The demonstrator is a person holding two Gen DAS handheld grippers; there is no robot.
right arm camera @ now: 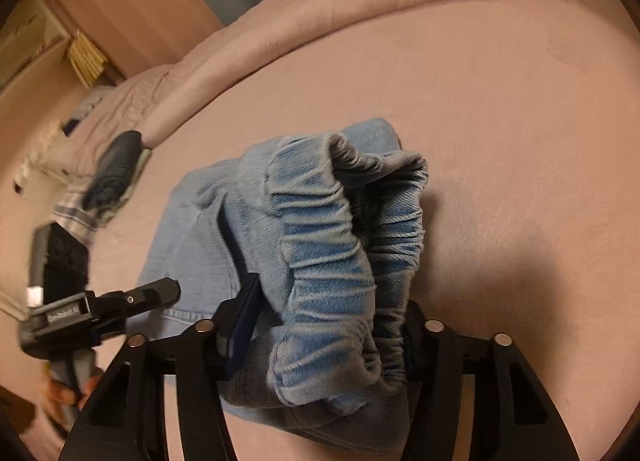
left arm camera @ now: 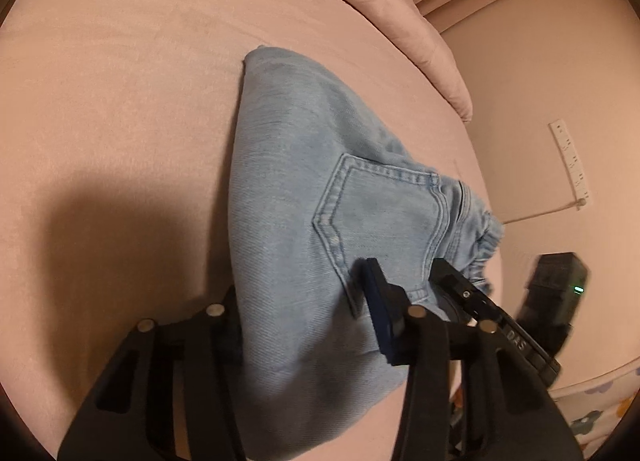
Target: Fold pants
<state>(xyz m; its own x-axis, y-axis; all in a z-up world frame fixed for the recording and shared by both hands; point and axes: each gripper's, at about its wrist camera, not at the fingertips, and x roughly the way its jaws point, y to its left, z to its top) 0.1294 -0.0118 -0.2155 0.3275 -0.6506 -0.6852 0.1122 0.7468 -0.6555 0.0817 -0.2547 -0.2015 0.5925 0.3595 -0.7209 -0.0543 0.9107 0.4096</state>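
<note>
On the pink bed (left arm camera: 120, 101), the pale jeans (left arm camera: 300, 189) run lengthwise away from both grippers, left gripper (left arm camera: 304, 325) clamping the near hem side, right gripper (right arm camera: 328, 341) clamping the gathered waistband (right arm camera: 320, 245) alongside.

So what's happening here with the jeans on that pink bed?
A person is folding a pair of light blue jeans on a pink bed, using a hand-held gripper in each hand instead of fingers. The left hand-held gripper has denim between its fingers near the back pocket. The right hand-held gripper has the bunched elastic waistband between its fingers, lifted off the bed. The jeans already look folded, and both ends are gripped.
</note>
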